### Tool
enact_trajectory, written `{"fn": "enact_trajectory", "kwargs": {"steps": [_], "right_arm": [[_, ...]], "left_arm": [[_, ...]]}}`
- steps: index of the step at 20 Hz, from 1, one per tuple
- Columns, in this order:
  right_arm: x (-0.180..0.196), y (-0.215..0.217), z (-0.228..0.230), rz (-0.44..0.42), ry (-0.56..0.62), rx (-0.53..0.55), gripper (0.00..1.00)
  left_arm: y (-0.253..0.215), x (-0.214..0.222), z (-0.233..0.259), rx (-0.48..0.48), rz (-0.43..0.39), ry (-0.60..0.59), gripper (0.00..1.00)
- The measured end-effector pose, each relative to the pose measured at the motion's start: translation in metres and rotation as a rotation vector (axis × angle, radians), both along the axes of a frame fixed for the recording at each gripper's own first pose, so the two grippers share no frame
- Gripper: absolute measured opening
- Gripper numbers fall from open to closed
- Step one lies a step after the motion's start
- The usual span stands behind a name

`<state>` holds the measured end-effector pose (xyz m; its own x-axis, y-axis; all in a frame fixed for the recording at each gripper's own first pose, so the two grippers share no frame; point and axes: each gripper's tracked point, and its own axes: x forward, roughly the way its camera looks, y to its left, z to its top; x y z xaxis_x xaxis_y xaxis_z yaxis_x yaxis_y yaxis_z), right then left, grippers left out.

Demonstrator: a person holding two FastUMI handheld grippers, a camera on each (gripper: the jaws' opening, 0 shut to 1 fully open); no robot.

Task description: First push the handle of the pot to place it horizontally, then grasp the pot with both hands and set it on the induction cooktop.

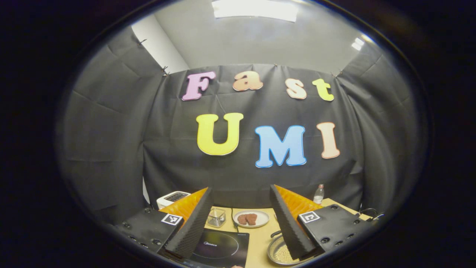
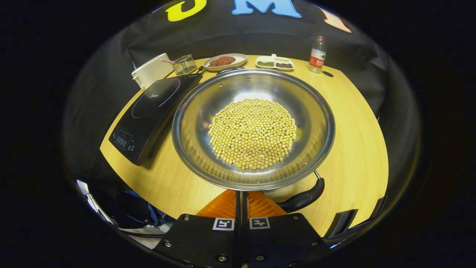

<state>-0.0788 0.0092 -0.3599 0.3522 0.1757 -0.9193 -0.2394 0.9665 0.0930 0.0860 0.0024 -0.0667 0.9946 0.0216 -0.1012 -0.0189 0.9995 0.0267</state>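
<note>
In the right gripper view a wide steel pot (image 2: 197, 123) holding yellow beans (image 2: 253, 132) stands on the wooden table (image 2: 357, 123). Its black handle (image 2: 303, 197) juts from the near right rim and curves toward my right gripper (image 2: 241, 199). That gripper is shut with nothing between its fingers. Its tips sit at the pot's near rim, just left of the handle's end. The black induction cooktop (image 2: 152, 108) lies to the pot's left. My left gripper (image 1: 241, 188) is open, raised and aimed at the wall, above the cooktop (image 1: 219, 247) and pot (image 1: 277, 253).
At the table's far edge stand a white box (image 2: 150, 70), a wire basket (image 2: 185, 64), a plate of meat (image 2: 224, 60), a divided dish (image 2: 275, 62) and a water bottle (image 2: 317, 54). Bare tabletop lies to the pot's right.
</note>
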Motion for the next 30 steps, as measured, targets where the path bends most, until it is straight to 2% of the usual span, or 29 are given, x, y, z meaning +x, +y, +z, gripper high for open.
{"fn": "enact_trajectory", "kwargs": {"steps": [2,12,15,17,18,21,25,29,30], "right_arm": [[0.003,-0.013,0.001,-0.020,-0.009,-0.009,0.00],[0.029,-0.077,0.001,-0.115,-0.040,-0.043,0.01],[0.038,-0.091,0.001,-0.138,-0.045,-0.036,0.00],[0.045,-0.101,0.001,-0.141,-0.051,-0.045,0.01],[0.050,-0.107,0.001,-0.141,-0.058,-0.054,0.00],[0.066,-0.124,0.002,-0.162,-0.077,-0.059,0.00],[0.085,-0.140,0.002,-0.176,-0.093,-0.054,0.00],[0.101,-0.149,0.001,-0.161,-0.117,-0.054,0.00],[0.105,-0.151,0.001,-0.161,-0.122,-0.049,0.00]], "left_arm": [[-0.011,0.001,-0.001,0.002,-0.014,0.001,1.00],[-0.053,0.008,-0.009,0.000,-0.036,0.012,1.00],[-0.061,0.011,-0.011,0.010,-0.031,0.012,0.95],[-0.068,0.013,-0.013,0.011,-0.027,0.014,0.93],[-0.070,0.014,-0.015,0.012,-0.024,0.016,1.00],[-0.074,0.018,-0.021,0.016,-0.012,0.023,1.00],[-0.082,0.022,-0.032,0.013,0.013,0.038,0.93],[-0.087,0.025,-0.048,0.023,0.039,0.065,0.93],[-0.088,0.026,-0.052,0.025,0.044,0.071,0.98]]}}
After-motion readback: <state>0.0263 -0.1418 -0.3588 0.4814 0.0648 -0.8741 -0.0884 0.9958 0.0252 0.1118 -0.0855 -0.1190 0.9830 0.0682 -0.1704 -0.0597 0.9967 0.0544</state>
